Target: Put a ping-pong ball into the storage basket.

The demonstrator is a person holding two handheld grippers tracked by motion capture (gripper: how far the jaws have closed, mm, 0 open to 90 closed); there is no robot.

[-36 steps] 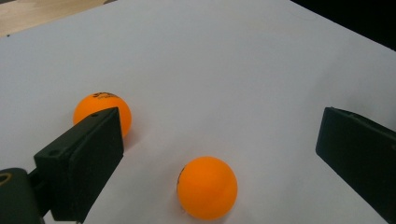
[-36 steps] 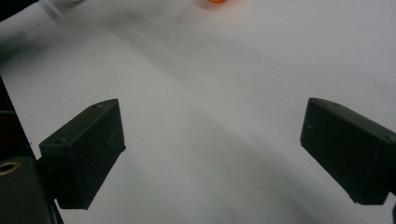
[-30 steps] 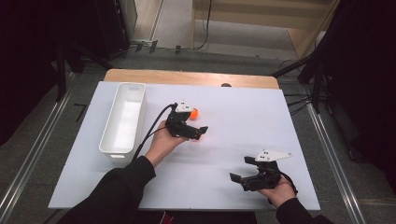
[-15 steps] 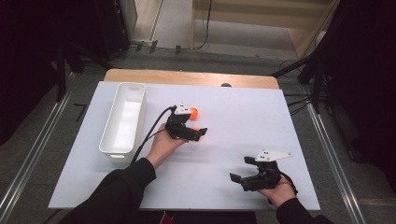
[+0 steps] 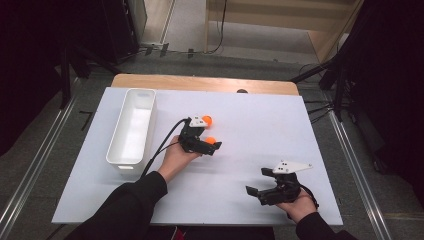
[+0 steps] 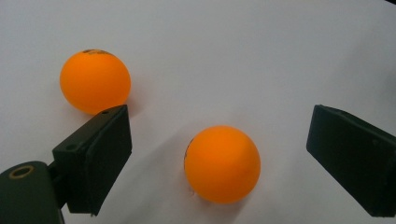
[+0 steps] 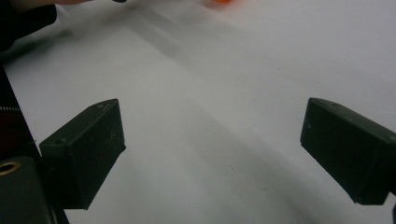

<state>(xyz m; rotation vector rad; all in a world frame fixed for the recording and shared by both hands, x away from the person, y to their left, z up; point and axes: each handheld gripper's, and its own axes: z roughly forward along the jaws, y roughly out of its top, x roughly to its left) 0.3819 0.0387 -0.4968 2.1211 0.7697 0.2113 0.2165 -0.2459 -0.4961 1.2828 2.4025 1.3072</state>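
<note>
Two orange balls lie on the white table top (image 5: pixel 260 125). The nearer ball (image 6: pixel 222 164) (image 5: pixel 211 140) rests between the jaws of my left gripper (image 6: pixel 219 116) (image 5: pixel 212 143), which stands open, with clear gaps between the ball and both pads. The other ball (image 6: pixel 95 81) (image 5: pixel 207 120) sits just beyond the gripper's left jaw, apart from it. My right gripper (image 5: pixel 256 181) (image 7: pixel 210 112) hovers low over bare table at the near right, open and holding nothing.
A long white bin (image 5: pixel 131 127) stands at the left of the table, its inside bare. The left gripper's cable (image 5: pixel 162 145) trails toward the bin's near corner. A wooden edge (image 5: pixel 200 82) runs along the back of the table.
The left gripper has shifted slightly toward the near side, and the second ball now shows between its jaws. The right gripper has kept still.
</note>
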